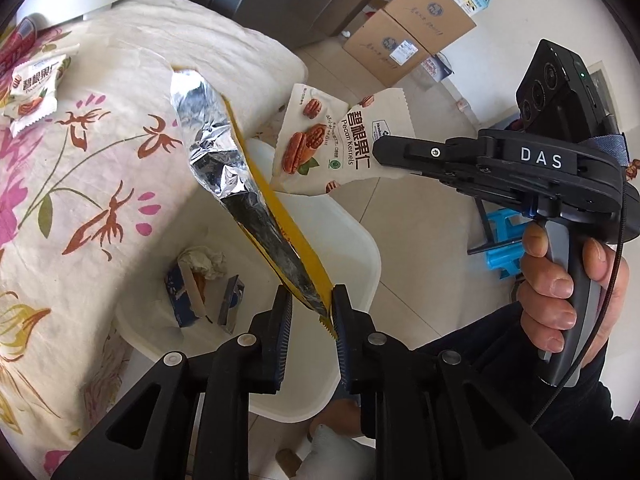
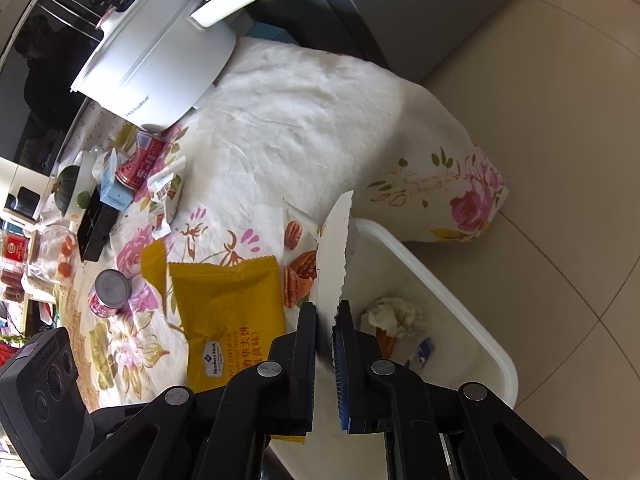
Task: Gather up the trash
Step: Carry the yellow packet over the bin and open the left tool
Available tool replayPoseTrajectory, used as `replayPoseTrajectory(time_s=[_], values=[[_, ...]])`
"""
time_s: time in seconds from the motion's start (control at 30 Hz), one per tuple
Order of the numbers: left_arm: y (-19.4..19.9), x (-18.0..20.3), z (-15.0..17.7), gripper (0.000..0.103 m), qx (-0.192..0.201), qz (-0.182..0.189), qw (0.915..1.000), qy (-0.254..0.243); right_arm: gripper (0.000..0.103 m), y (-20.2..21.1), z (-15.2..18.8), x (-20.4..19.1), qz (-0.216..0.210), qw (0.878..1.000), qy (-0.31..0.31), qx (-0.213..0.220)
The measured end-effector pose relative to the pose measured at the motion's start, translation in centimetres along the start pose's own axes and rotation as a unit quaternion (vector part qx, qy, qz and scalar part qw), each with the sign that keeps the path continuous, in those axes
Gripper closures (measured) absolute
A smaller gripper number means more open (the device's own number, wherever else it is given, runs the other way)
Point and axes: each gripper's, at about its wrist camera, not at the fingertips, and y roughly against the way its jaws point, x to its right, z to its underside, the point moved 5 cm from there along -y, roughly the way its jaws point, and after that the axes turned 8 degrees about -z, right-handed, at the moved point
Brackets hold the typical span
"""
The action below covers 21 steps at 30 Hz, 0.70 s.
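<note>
My left gripper [image 1: 310, 304] holds the lower end of a torn yellow wrapper [image 1: 240, 184] with a silver foil lining. The wrapper lies aslant between the pads and touches both. It rises over the white bin [image 1: 360, 248] beside the table. My right gripper [image 2: 326, 320] is shut on a white pecan packet [image 2: 332, 256], pinched edge-on between its pads. From the left wrist view that packet [image 1: 320, 140] hangs from the right gripper [image 1: 378, 152] above the bin's far side. A crumpled tissue [image 1: 202, 262] and small blue cartons [image 1: 180, 300] lie in the bin.
On the flowered tablecloth [image 2: 304, 120] lie another pecan packet [image 1: 34, 84], two red cans [image 2: 140, 164] [image 2: 108, 292], a white cooker [image 2: 156, 60] and small clutter at the far left. Cardboard boxes [image 1: 412, 32] and a blue stool [image 1: 504, 248] stand on the tiled floor.
</note>
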Motion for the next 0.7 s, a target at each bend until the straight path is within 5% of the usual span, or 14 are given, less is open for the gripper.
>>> replayPoseTrajectory(time_s=[0.17,0.7], values=[[-0.1,0.0,0.0,0.062,-0.012,-0.007,0.9999,-0.003,0.092,-0.4,-0.1,0.5,0.004,1.000,-0.008,-0.006],[0.6,-0.5,-0.4,0.062,0.002,-0.013,0.9999,0.006,0.076,-1.6,0.5,0.3,0.006,1.000,-0.005,-0.029]])
